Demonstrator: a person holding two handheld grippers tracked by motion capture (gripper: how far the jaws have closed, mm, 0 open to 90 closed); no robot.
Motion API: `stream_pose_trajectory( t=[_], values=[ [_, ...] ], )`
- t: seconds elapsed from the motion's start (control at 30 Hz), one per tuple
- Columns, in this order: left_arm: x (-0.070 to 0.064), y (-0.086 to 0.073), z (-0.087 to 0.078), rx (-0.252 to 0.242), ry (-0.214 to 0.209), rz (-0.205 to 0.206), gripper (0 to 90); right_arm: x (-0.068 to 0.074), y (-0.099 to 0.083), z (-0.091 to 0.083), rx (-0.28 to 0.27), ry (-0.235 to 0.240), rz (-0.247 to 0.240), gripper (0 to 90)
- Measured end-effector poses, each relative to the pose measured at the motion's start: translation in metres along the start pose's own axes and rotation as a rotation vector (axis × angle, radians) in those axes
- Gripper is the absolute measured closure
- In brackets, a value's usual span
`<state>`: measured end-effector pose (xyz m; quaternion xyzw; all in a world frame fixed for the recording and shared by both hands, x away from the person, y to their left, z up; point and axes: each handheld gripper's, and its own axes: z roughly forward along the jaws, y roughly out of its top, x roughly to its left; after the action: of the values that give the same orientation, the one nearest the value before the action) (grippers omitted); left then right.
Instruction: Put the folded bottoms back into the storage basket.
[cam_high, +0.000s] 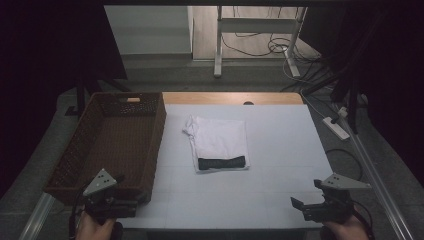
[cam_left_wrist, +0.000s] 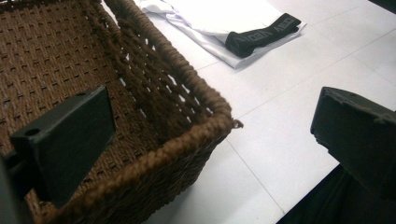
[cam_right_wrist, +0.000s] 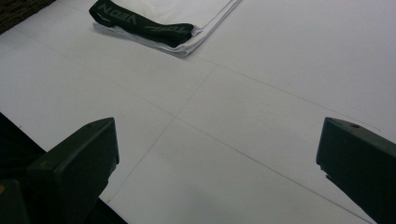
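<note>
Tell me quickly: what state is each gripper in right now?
Left gripper: open, holding nothing, by the basket.
Right gripper: open, holding nothing, above the table.

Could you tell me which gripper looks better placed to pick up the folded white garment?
Probably right: the right gripper has bare table up to the folded white garment, while the left gripper sits at the wicker basket corner.

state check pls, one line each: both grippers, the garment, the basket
left gripper: open, holding nothing, at the near corner of the wicker basket.
right gripper: open, holding nothing, over the table's near right part.
folded white garment: folded flat on the white table, black waistband at its near edge, untouched.
wicker basket: upright at the table's left, nothing visible inside.
</note>
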<state>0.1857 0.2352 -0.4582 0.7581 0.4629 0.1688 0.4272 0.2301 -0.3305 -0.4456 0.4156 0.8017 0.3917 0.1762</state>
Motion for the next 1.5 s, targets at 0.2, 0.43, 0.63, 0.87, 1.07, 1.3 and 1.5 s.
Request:
stream_pose_trajectory(
  t=[0.2, 0.43, 0.63, 0.87, 1.07, 1.3, 1.5],
  values=[
    [-0.003, 0.004, 0.003, 0.0, -0.01, 0.005, 0.0, 0.0, 0.0, 0.0, 0.002, 0.0, 0.0, 0.0],
    [-0.009, 0.012, 0.011, 0.002, -0.031, 0.023, 0.0, 0.0, 0.0, 0.0, 0.004, 0.001, -0.002, 0.0],
    [-0.012, 0.016, 0.018, 0.014, -0.036, 0.036, 0.0, 0.0, 0.0, 0.0, 0.004, 0.001, -0.004, 0.0],
    [-0.016, 0.021, 0.027, 0.014, -0.051, 0.05, 0.0, 0.0, 0.0, 0.001, 0.01, 0.002, -0.008, 0.0],
    [-0.019, 0.024, 0.031, 0.01, -0.055, 0.057, 0.0, 0.001, 0.0, 0.001, 0.012, 0.002, -0.013, 0.0],
    [-0.024, 0.029, 0.033, -0.008, -0.075, 0.064, 0.0, 0.001, 0.0, 0.001, 0.014, 0.002, -0.018, 0.0],
    [-0.03, 0.032, 0.041, 0.005, -0.098, 0.076, 0.0, 0.001, 0.0, 0.001, 0.013, 0.001, -0.018, 0.0]
  ],
)
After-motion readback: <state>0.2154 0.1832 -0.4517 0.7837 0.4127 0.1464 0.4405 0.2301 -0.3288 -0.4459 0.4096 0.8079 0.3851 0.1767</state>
